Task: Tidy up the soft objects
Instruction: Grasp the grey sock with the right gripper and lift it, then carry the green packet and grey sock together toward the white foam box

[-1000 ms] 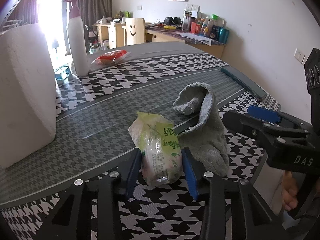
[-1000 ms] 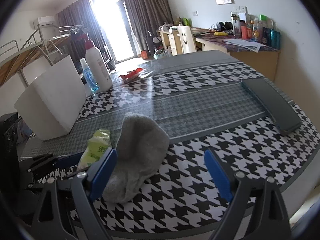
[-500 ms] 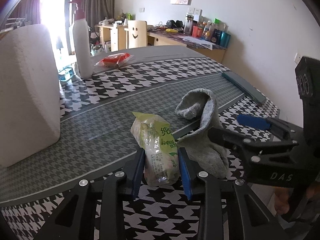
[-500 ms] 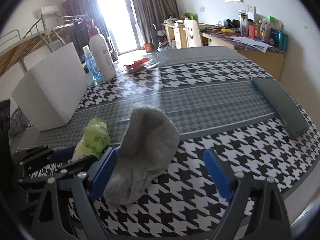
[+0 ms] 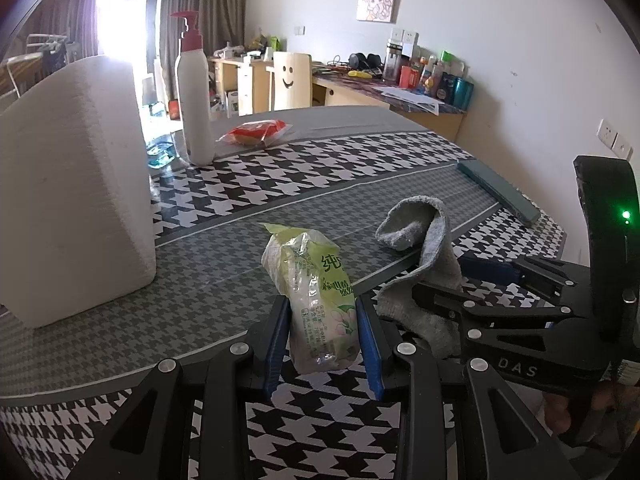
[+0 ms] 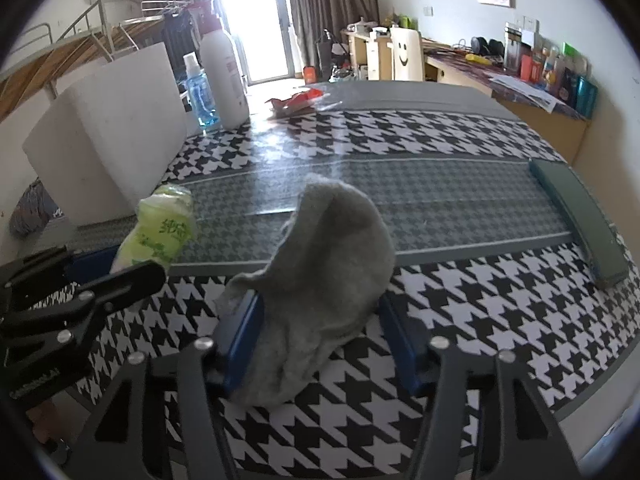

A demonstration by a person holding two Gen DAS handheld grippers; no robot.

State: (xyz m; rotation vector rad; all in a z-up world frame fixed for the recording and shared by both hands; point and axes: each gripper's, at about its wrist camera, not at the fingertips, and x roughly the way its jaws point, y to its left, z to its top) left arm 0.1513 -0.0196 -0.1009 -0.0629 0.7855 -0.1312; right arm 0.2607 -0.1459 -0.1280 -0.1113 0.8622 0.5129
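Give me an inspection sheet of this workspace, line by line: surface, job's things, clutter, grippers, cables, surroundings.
Surface: table under a houndstooth cloth.
Job's things: grey sock, partly upright; green tissue pack beside it.
Clutter: white block, pump bottle, blue bottle, red packet, dark flat case.
Grippers: left gripper shut on the tissue pack; right gripper closing, sock between its jaws, far pad still clear.
Cables: nothing seen on the table.
Surroundings: cluttered desk, curtained window, smiley chair.

grey sock [image 6: 336,264], green tissue pack [image 5: 316,296], black-and-white houndstooth tablecloth [image 6: 460,300].
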